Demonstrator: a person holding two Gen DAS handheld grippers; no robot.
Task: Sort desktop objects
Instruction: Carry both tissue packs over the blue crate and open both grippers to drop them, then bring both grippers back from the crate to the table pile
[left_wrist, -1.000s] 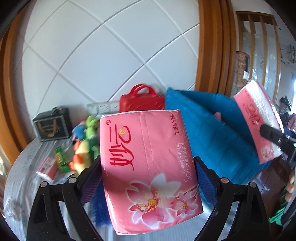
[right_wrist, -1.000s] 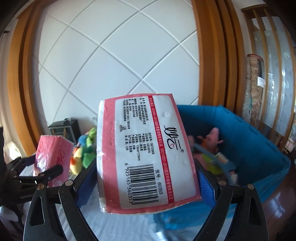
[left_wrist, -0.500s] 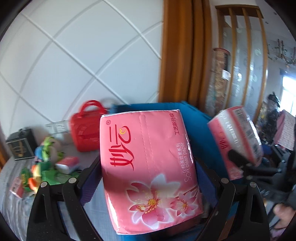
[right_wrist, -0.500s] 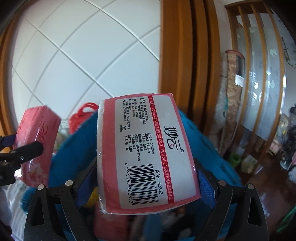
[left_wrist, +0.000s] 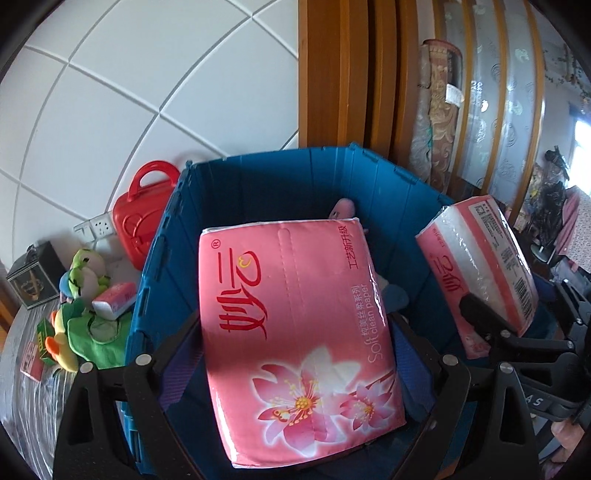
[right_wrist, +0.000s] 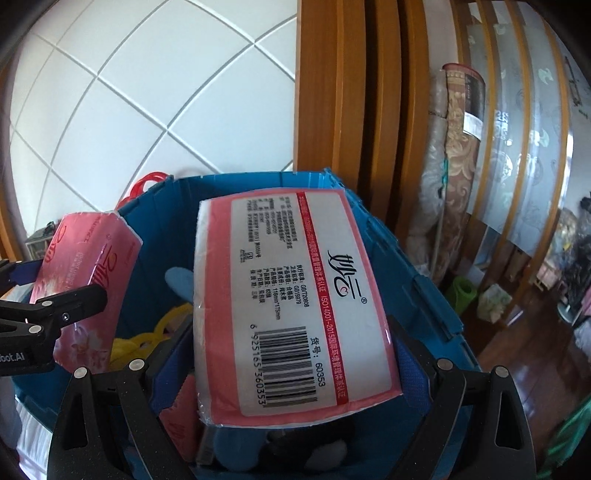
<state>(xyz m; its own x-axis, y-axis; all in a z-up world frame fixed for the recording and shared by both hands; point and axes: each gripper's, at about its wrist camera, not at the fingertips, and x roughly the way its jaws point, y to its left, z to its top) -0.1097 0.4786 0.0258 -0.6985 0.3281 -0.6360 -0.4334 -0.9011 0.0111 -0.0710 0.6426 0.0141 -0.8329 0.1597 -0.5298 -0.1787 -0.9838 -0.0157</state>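
**Two tissue packs held over the blue crate**

The left gripper (left_wrist: 295, 332) has its fingers spread wide and pressed against the two sides of a pink tissue pack (left_wrist: 299, 325), flower side up. The right gripper (right_wrist: 291, 339) does the same with a second tissue pack (right_wrist: 291, 306), whose white label and barcode face up. Each pack fills the gap between its blue-padded fingers and is clear of any surface below.

Both packs hang above the open blue crate (left_wrist: 258, 192). The flowered pack is over the crate's middle; the barcode pack is toward the crate's right side, just inside its right wall, and shows in the left wrist view at the far right.

Inside the crate, under the packs, lie a pink soft toy (left_wrist: 343, 208) near the back wall, something yellow (right_wrist: 147, 336) and a blue rounded thing (right_wrist: 179, 284); what these two are I cannot tell.

Outside the crate's left wall, on the table (left_wrist: 26, 402), a red toy case (left_wrist: 142, 218) stands touching the crate. Further left are green and yellow plush toys (left_wrist: 83, 306), a small tissue packet (left_wrist: 114, 295) and a dark box (left_wrist: 33, 275). Behind the crate are a white tiled wall (left_wrist: 129, 92) and a wooden frame (left_wrist: 351, 74).
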